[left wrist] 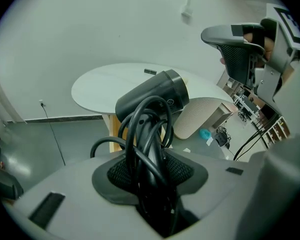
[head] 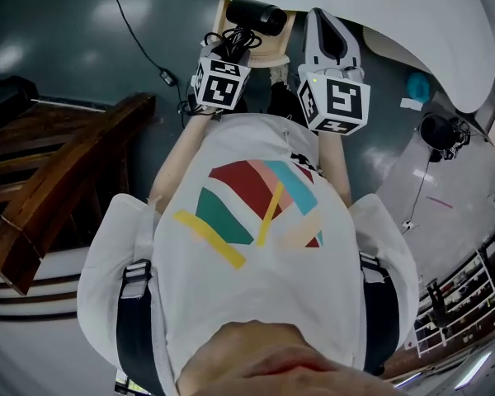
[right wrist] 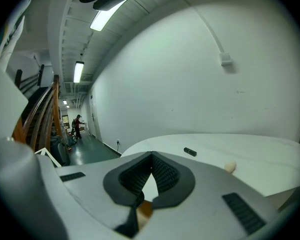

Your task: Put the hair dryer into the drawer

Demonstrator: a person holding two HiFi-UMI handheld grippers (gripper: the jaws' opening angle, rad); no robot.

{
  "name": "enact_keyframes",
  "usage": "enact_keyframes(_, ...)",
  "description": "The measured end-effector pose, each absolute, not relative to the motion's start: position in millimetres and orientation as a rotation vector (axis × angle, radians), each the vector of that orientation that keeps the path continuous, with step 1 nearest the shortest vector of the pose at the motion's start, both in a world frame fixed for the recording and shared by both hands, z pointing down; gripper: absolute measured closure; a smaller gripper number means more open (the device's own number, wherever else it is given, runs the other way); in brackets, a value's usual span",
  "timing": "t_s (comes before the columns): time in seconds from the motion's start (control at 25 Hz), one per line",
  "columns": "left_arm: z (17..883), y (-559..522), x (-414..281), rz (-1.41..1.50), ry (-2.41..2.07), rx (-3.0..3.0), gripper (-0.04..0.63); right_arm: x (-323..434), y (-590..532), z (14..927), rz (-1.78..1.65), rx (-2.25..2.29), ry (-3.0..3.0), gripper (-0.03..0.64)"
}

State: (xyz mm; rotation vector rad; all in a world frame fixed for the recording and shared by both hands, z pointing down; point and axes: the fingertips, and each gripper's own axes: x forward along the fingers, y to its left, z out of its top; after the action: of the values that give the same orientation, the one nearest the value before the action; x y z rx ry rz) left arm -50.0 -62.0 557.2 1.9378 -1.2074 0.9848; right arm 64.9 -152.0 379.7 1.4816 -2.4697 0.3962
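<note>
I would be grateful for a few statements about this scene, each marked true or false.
1. The left gripper grips the hair dryer. True.
2. Its cord trails down to the floor. False: it is bundled in loops at the handle.
3. The right gripper carries a bottle. False: nothing is between its jaws.
4. A small dark item lies on the white table. True.
</note>
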Motion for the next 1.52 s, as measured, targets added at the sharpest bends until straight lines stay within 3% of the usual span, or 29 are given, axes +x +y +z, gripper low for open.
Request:
enact_keyframes(0.72, 598.2, -47.7, -55.6, 1.272, -1.047, 1.847, 0.422, 84.0, -141.8, 389.7, 0.44, 1.534, -2.417, 0.606)
enact_keyframes(1.52, 638.5, -80.9, -37.2, 1.344, -0.903, 1.821, 0.422, 95.3, -149.4, 391.9, 0.439, 1.572, -2.362, 0.606)
